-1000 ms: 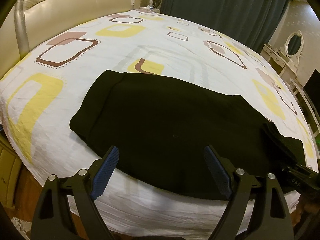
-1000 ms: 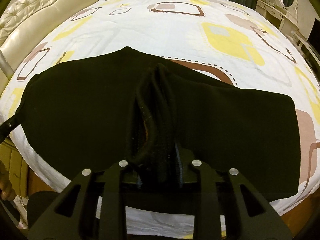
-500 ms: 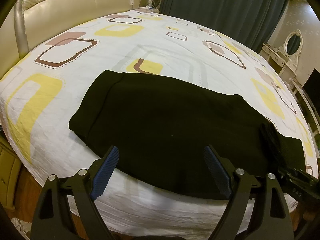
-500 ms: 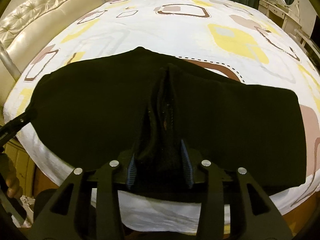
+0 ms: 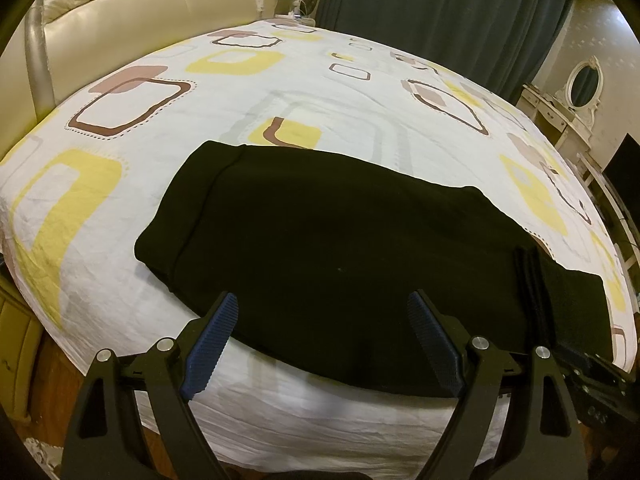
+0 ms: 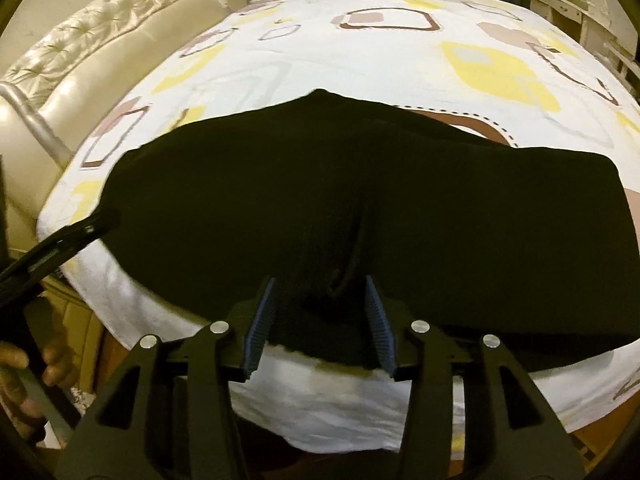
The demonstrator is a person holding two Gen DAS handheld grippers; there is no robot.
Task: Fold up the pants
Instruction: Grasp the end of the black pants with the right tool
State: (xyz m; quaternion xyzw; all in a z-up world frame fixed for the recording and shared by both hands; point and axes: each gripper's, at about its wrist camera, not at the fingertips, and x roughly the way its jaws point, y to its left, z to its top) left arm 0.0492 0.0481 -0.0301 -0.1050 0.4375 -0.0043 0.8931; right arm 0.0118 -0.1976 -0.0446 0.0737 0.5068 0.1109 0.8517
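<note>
Pants [image 5: 340, 248] lengthwise along bed [image 5: 320, 120] edge; left jaws wide, empty; right jaws opening.

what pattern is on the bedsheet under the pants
The bedsheet is white with yellow, brown and grey rounded squares; the pants are plain black. Left wrist view shows it best.

Right hand-held gripper [image 6: 320, 320]: jaws opening, blue ribbed pads clear of the cloth.
Pants [image 6: 440, 220]: black, spread flat across the bed's near edge; a bunched ridge lies between the jaws.
Bed [image 6: 380, 60]: white sheet with yellow and brown squares.
Headboard [image 6: 120, 52]: cream, tufted, at upper left.
Left hand-held gripper [image 6: 60, 240]: at the left edge, near the pants' left end; a person's fingers [image 6: 24, 368] below.
</note>
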